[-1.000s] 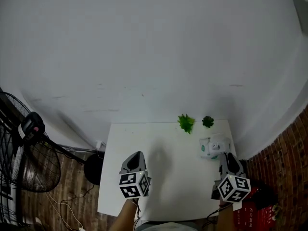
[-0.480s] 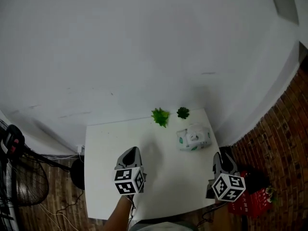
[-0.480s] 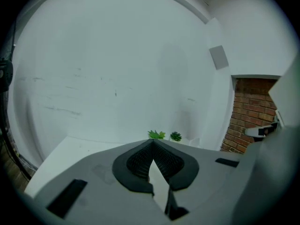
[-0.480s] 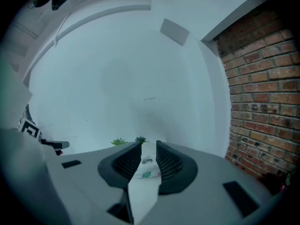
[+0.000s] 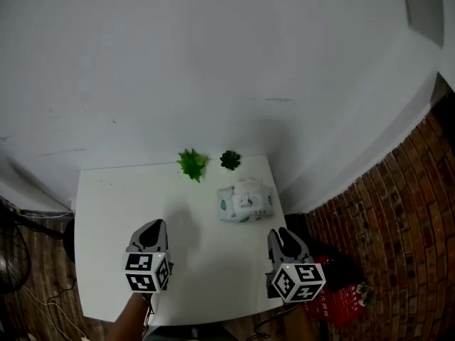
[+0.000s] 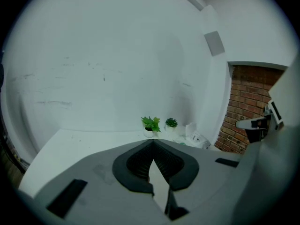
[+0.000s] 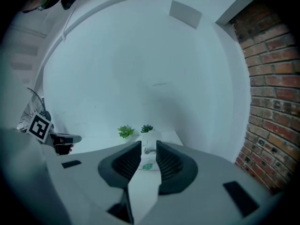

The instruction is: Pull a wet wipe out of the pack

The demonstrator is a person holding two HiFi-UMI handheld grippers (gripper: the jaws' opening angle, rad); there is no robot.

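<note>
1. White wall [image 5: 213, 62] fills the far side of the head view, with a brick wall [image 5: 398, 219] at the right and a white table [image 5: 114, 204] below.
2. On the table's far right part lies the wet wipe pack [image 5: 245, 202]. A light green plant [image 5: 192, 163] and a darker small plant [image 5: 229, 160] stand just beyond it at the far edge.
3. The left gripper [image 5: 151, 227] is held over the near left of the table, well apart from the pack. The right gripper [image 5: 283, 236] is over the near right edge, close to the pack but not touching it.
4. In the left gripper view, the left gripper [image 6: 153, 143] has its ribbed fingers [image 6: 138, 161] pressed together at the tips, with nothing between them.
5. Beyond these tips are the two plants [image 6: 151, 123] [image 6: 171, 123], and the pack [image 6: 199, 137] lies farther right, in front of the brick wall [image 6: 246, 107].
6. In the right gripper view, the right gripper [image 7: 147, 142] has its fingers [image 7: 122, 163] parted by a narrow gap and grips nothing.
7. The pack [image 7: 147, 162] shows through that gap, lying on the table beyond the tips and clear of both pads.
8. Both plants [image 7: 125, 131] [image 7: 147, 128] stand behind the pack, and the left gripper [image 7: 61, 139] shows at the far left of this view.
</note>
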